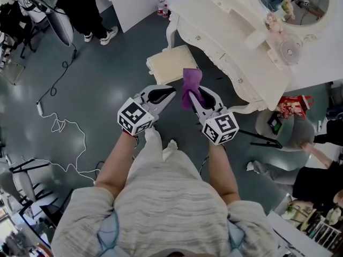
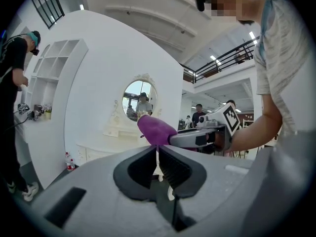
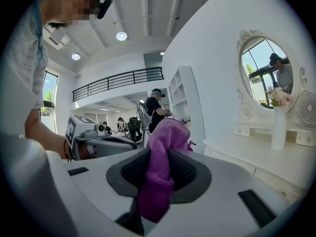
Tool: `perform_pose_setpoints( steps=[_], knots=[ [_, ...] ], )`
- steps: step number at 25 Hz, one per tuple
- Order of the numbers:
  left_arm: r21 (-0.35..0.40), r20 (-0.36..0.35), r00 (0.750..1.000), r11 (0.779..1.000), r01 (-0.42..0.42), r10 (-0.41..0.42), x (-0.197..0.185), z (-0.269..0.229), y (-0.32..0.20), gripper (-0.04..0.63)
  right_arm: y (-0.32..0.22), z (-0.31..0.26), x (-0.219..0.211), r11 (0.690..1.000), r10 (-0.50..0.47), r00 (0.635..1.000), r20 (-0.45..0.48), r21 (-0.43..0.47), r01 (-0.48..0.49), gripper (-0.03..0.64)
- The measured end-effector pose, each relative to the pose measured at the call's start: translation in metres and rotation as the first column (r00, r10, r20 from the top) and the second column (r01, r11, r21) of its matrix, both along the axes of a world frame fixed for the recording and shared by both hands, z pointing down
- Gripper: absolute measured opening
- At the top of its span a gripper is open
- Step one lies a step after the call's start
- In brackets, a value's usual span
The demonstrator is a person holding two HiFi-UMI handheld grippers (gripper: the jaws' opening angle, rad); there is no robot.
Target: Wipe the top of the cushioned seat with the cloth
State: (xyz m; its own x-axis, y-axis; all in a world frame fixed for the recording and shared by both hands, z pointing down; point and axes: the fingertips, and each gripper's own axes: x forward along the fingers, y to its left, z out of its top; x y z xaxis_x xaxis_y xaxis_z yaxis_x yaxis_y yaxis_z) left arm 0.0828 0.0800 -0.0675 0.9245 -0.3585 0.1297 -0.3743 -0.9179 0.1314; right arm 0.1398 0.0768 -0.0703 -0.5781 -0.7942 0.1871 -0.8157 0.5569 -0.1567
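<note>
Standing on grey floor [image 1: 107, 90]: cushioned seat [image 1: 169, 63] beside white dressing table [image 1: 214, 20].

We find the top of the cushioned seat [image 1: 171, 63] bare, and the way to it from the left gripper [image 1: 170, 91] and the right gripper [image 1: 193, 96] lies open on the near side. The white dressing table [image 1: 230, 47] crowds the seat's right and far sides, its curved front and leg just beside the cushion, so clearance there is tight. To the left we note open grey floor [image 1: 107, 84], where a white cable [image 1: 61, 126] lies well apart from the seat.
</note>
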Motion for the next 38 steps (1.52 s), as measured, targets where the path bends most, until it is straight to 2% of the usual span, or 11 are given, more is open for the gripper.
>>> perform_pose_setpoints(
  steps=[8, 13, 19, 25, 33, 38],
  knots=[
    [-0.009, 0.029, 0.998, 0.998, -0.058, 0.058, -0.021, 0.012, -0.062, 0.014, -0.071, 0.004, -0.02, 0.999, 0.032, 0.999, -0.016, -0.004, -0.032, 0.098],
    [-0.019, 0.038, 0.997, 0.998, -0.065, 0.065, -0.032, 0.026, -0.092, 0.015, -0.105, 0.015, -0.025, 0.999, 0.044, 0.999, -0.028, -0.003, -0.045, 0.098],
    [-0.027, 0.054, 0.998, 0.999, -0.039, 0.041, -0.028, 0.06, -0.117, 0.015, -0.138, 0.042, -0.018, 1.0, 0.017, 0.999, -0.041, -0.014, -0.017, 0.098],
    [-0.015, 0.078, 0.997, 1.0, 0.001, 0.0, -0.018, 0.121, -0.144, 0.023, -0.168, 0.105, -0.007, 0.999, -0.024, 0.999, -0.049, -0.031, 0.023, 0.098],
    [-0.014, 0.104, 0.994, 0.999, 0.033, -0.031, -0.005, 0.221, -0.183, 0.118, -0.212, 0.199, 0.009, 0.998, -0.055, 0.996, -0.073, -0.042, 0.052, 0.098],
    [-0.013, 0.136, 0.99, 0.999, 0.037, -0.035, 0.002, 0.28, -0.205, 0.264, -0.244, 0.248, 0.019, 0.996, -0.077, 0.992, -0.101, -0.051, 0.073, 0.098]
  ],
)
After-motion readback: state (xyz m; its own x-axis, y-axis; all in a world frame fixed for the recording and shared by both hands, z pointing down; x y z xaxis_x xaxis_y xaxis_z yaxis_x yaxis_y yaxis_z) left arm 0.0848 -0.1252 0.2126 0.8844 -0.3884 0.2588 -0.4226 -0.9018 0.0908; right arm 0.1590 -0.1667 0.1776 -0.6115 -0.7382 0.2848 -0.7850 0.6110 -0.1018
